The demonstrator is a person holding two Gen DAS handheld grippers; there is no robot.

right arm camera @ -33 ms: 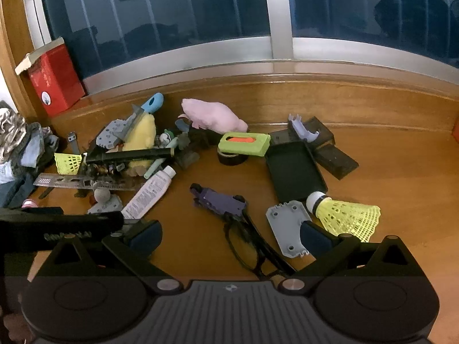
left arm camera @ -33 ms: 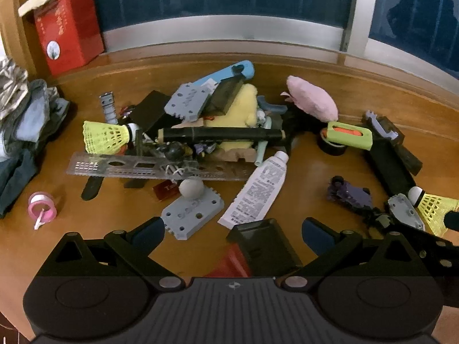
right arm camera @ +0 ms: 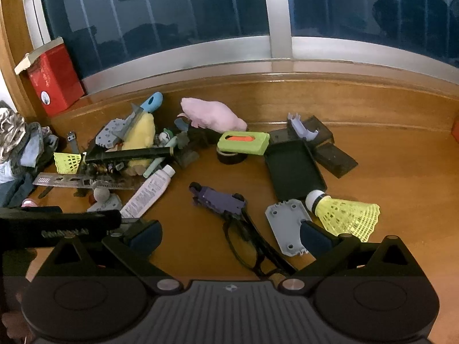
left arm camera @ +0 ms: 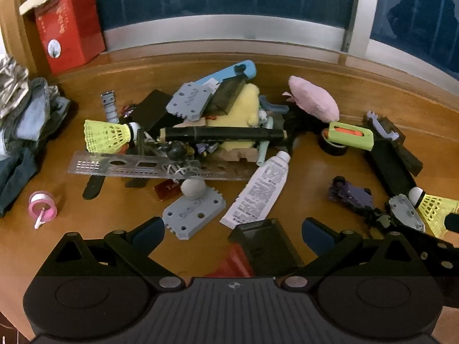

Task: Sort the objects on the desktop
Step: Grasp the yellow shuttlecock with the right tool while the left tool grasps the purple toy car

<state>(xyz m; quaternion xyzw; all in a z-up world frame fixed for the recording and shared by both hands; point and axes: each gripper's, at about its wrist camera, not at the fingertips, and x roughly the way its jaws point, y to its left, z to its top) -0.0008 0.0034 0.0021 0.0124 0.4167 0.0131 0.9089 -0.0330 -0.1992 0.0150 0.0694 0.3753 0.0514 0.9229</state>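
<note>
Both grippers were spread wide with nothing in them: left gripper [left arm camera: 232, 229] hovered over the white tube [left arm camera: 258, 192], right gripper [right arm camera: 231, 233] above the glasses [right arm camera: 252, 246].

Both hand-held tools look alike: the left gripper [left arm camera: 232, 230] and right gripper [right arm camera: 231, 233] each have a matte black ribbed body, two round recessed discs, silver pivot screws, triangular cut-outs in the black linkage arms and dark blue fingertip pads [left arm camera: 149, 229]. A small white emblem marks each centre.
</note>
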